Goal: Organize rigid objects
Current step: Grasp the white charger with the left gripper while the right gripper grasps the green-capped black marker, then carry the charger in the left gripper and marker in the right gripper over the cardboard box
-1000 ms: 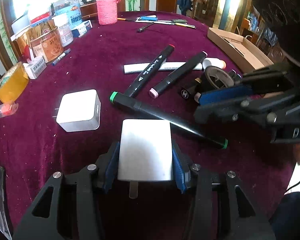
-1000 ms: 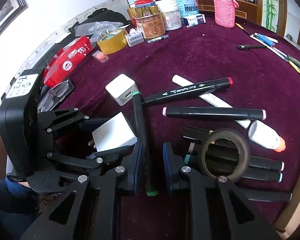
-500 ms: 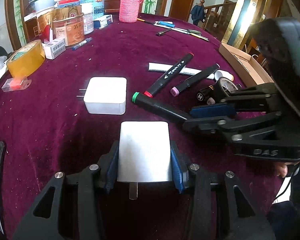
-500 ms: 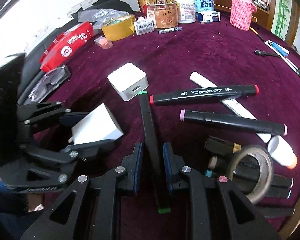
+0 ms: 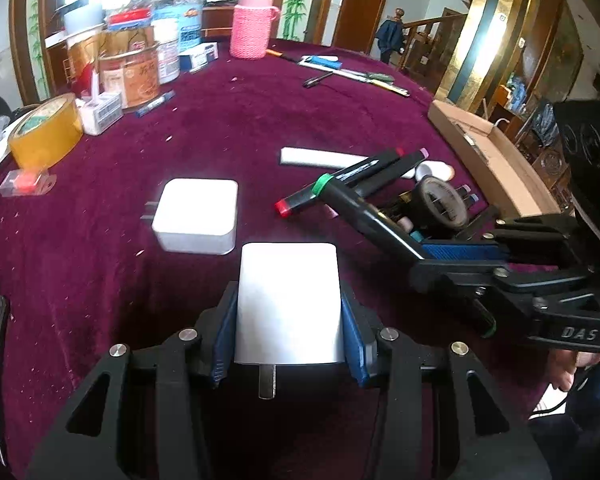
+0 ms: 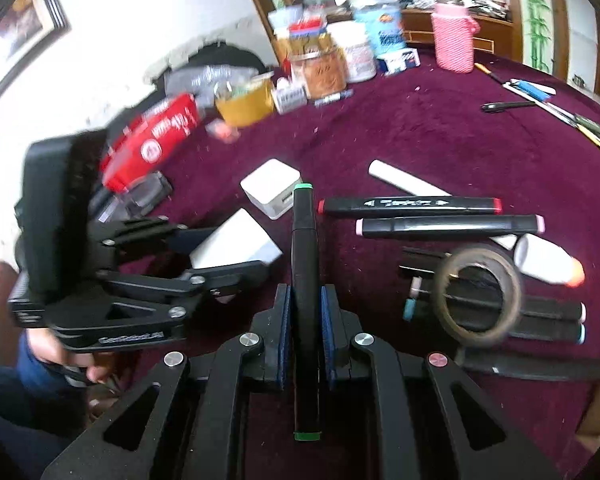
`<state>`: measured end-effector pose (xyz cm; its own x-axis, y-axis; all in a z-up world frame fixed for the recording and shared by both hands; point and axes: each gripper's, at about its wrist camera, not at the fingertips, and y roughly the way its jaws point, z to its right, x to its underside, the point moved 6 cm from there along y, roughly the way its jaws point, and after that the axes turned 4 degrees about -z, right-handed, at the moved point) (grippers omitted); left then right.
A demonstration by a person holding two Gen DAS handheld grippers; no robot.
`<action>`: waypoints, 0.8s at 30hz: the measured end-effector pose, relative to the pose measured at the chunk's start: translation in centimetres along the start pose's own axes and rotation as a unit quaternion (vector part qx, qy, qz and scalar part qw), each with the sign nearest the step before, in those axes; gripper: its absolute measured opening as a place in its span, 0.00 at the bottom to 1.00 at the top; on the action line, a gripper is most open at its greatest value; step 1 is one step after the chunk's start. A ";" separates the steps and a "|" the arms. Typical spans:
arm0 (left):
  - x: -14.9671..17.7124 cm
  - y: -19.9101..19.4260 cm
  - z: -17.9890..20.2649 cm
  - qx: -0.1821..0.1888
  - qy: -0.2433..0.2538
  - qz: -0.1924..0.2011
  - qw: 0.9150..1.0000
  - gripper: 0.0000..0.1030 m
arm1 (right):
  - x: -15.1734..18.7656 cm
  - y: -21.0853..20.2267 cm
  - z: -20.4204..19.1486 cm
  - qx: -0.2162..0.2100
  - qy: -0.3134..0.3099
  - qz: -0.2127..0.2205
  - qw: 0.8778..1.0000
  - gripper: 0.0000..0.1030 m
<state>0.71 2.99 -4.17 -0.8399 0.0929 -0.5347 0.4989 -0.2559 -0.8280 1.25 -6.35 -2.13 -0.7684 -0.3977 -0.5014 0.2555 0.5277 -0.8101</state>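
Second charger (image 5: 196, 214): white, lying on the maroon tablecloth (image 5: 260, 120), left of the held one.
Left gripper (image 5: 288, 308): blue pads pinching a white charger (image 5: 288, 300) by its sides (plug prongs toward the camera).
Right gripper (image 6: 306, 316): jaws pressed onto a black green-capped marker (image 6: 305, 264), lifted off the cloth.
Loose markers (image 6: 448, 226): red- and pink-capped, side by side, right of the held marker.
Tape roll (image 6: 478, 296): resting on further markers (far right).

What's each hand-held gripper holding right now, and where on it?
Left hand-held gripper: white charger, clamped across its sides near the plug end. Right hand-held gripper: green-capped marker, gripped mid-barrel.
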 end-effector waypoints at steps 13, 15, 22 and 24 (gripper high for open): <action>-3.7 0.5 8.0 0.052 0.036 0.002 0.998 0.43 | 1.4 -8.2 7.4 0.005 0.109 0.106 0.988 0.12; -4.5 0.7 10.0 0.060 0.049 0.000 0.997 0.43 | 1.9 -9.8 9.0 0.007 0.128 0.123 0.984 0.12; -7.2 1.7 16.8 0.084 0.098 -0.005 0.992 0.43 | 4.3 -15.8 14.7 0.014 0.196 0.188 0.962 0.13; -7.5 2.1 18.5 0.088 0.110 -0.007 0.990 0.43 | 5.1 -17.4 16.1 0.021 0.213 0.206 0.955 0.13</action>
<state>4.13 -16.01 1.27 -0.7699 0.3003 -0.5631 0.4258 -0.4156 -0.8038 2.34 -29.63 4.49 -0.7646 0.1838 -0.6177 0.6037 0.5396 -0.5868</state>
